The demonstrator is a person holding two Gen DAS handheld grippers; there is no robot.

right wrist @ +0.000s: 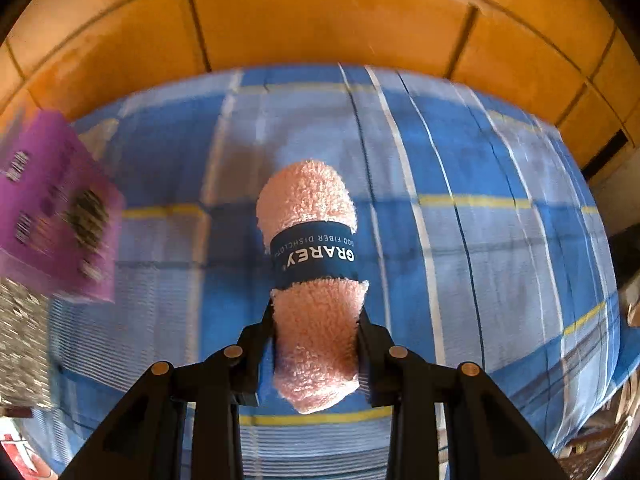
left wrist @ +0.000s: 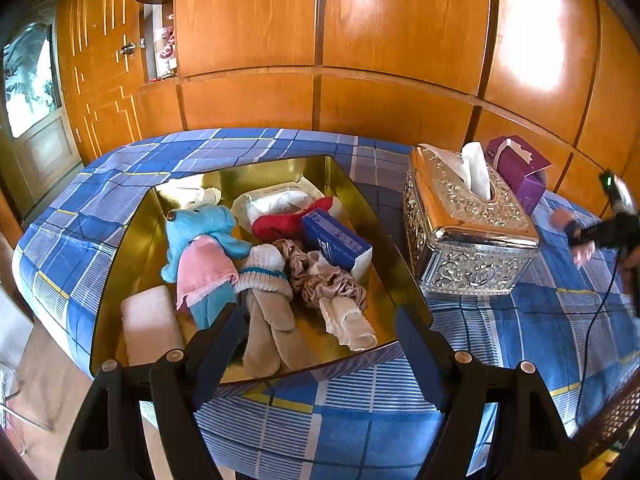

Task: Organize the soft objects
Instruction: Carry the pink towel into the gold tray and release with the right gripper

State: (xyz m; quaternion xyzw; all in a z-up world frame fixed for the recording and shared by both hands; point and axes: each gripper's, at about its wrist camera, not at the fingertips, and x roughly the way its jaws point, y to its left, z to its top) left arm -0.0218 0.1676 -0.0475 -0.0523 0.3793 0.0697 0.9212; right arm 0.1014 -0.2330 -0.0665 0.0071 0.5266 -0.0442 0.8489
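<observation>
Dishcloth: a rolled pink fleecy dishcloth (right wrist: 310,280) is seen at the centre of the right wrist view; a dark blue paper band printed "GRAREY" is wrapped round its middle.
Right gripper: the right gripper (right wrist: 316,320) is closed narrowly on the roll's lower half; its banded end is left projecting beyond the fingertips, above the blue checked cloth (right wrist: 500,240).
Left gripper: the left gripper (left wrist: 320,320) is held wide open and empty at the lower centre of its frame.
Tray: soft items are heaped in the gold tray (left wrist: 360,184); a blue plush toy (left wrist: 200,228) is seen at its left.
Boxes: a silver tissue box (left wrist: 468,232) is placed right of the tray; a purple box (left wrist: 520,168) is set behind it.
</observation>
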